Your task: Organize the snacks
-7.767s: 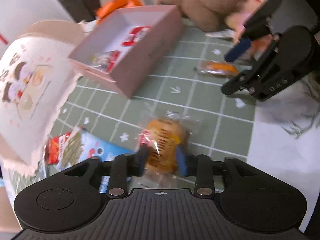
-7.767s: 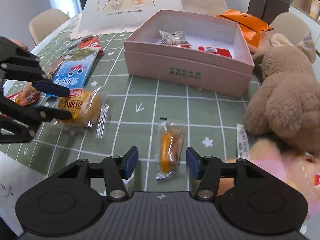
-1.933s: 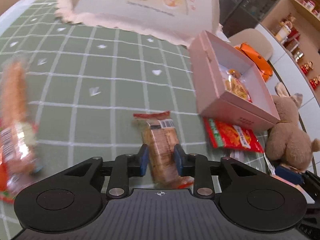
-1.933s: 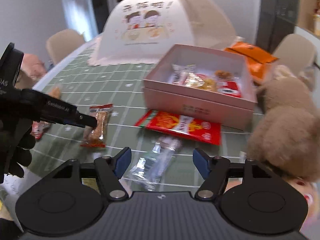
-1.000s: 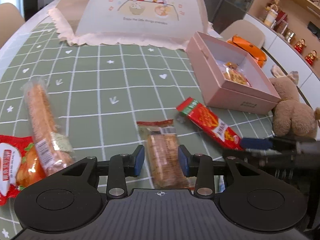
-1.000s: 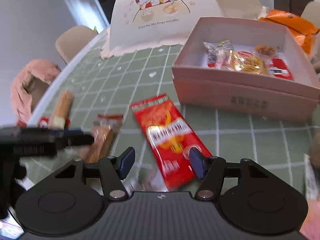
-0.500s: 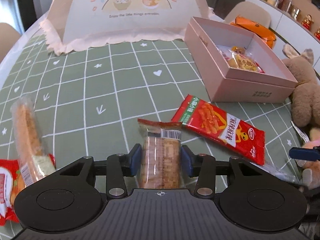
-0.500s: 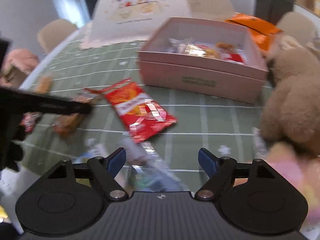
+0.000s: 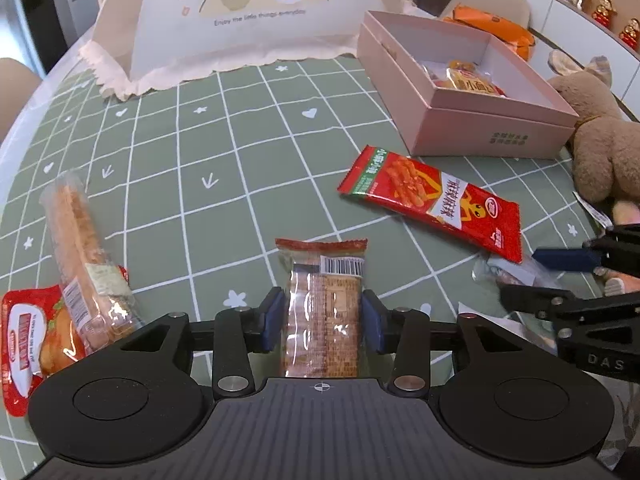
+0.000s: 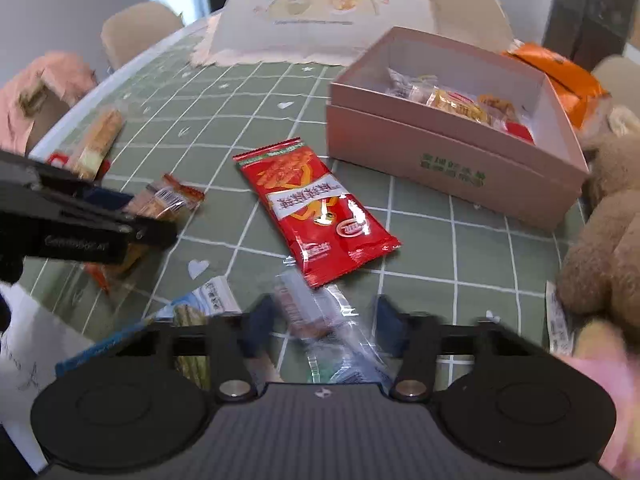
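Observation:
My left gripper (image 9: pixel 322 319) has its blue pads against both sides of a brown cracker pack (image 9: pixel 322 300) that lies on the green checked cloth. My right gripper (image 10: pixel 320 326) is open around a clear wrapped snack (image 10: pixel 320 320), blurred by motion. A red snack bag (image 9: pixel 434 200) lies flat between both grippers and the pink box (image 9: pixel 492 126), which holds several wrapped snacks. The same bag (image 10: pixel 316 208) and box (image 10: pixel 452 160) show in the right wrist view.
A long wrapped biscuit roll (image 9: pixel 82 256) and a red pack (image 9: pixel 32 336) lie at the left. A blue seaweed pack (image 10: pixel 188 320) lies by the right gripper. A food cover tent (image 9: pixel 244 12) stands at the back, a plush bear (image 9: pixel 600 148) at the right.
The left gripper has lowered and closed in on the cracker pack. The right gripper has swung left and down over the clear wrapped snack, narrowing somewhat.

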`<action>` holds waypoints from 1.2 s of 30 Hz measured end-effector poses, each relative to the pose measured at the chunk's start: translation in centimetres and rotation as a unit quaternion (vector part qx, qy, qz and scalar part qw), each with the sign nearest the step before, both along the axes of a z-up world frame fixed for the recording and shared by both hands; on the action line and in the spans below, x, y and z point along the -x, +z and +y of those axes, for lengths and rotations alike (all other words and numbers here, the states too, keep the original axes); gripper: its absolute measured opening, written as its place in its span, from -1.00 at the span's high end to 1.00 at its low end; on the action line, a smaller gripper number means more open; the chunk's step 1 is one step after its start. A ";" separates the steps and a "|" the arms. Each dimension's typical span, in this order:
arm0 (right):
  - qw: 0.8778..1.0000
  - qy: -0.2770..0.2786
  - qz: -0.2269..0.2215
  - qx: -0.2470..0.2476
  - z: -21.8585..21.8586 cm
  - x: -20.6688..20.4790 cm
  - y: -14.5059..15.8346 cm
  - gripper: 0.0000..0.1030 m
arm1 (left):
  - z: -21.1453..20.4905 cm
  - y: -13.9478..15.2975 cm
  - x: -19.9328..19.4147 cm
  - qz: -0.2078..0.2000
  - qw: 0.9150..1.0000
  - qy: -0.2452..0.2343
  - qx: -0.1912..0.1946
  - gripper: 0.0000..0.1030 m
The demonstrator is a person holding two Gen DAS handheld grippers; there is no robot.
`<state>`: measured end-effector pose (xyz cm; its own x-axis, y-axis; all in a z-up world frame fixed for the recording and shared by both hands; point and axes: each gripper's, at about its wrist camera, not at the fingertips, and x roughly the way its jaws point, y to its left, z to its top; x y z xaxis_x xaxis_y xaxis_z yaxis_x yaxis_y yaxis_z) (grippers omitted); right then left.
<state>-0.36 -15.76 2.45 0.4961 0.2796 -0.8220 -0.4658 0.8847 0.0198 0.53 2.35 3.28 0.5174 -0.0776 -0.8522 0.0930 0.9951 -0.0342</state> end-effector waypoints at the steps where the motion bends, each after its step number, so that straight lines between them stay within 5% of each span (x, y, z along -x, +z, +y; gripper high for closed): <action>1: 1.000 0.000 0.001 -0.004 -0.1 0.1 0.4 0.32 | -0.1 0.0 0.0 0.000 1.000 0.000 -0.001 0.11; 12: 0.994 -0.030 -0.021 -0.105 -5.3 1.4 7.1 0.33 | -0.4 -0.1 0.1 -0.009 1.000 -0.008 -0.019 0.11; 15: 0.993 -0.038 -0.038 -0.106 -5.8 1.8 8.1 0.33 | 0.0 0.6 0.4 -0.015 1.000 0.000 0.009 0.22; 19: 0.992 -0.059 -0.051 -0.102 -6.9 2.0 8.5 0.33 | -0.5 7.2 0.6 -0.094 0.994 -0.029 0.055 0.22; 23: 0.988 -0.088 -0.066 -0.103 -7.6 1.7 9.3 0.33 | -2.1 15.9 -2.5 -0.203 0.971 -0.072 0.100 0.21; 26: 0.985 -0.110 -0.068 -0.111 -8.3 0.9 10.3 0.33 | -3.9 19.0 -6.6 -0.230 0.960 -0.095 0.130 0.21; 31: 0.981 -0.136 -0.078 -0.113 -9.2 -0.1 11.6 0.33 | -6.6 18.7 -13.2 -0.210 0.959 -0.094 0.169 0.15; 34: 0.979 -0.152 -0.075 -0.110 -9.5 -0.6 11.6 0.33 | -7.4 15.1 -17.0 -0.168 0.968 -0.083 0.168 0.16; 36: 0.980 -0.153 -0.073 -0.105 -9.5 -0.8 11.4 0.33 | -7.2 13.6 -17.2 -0.162 0.966 -0.081 0.183 0.16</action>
<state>0.40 -25.29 13.86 0.6907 0.2550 -0.6767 -0.1909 0.9669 0.1695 17.71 -4.87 16.91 0.7088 -0.4448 -0.5475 0.3112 0.8937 -0.3231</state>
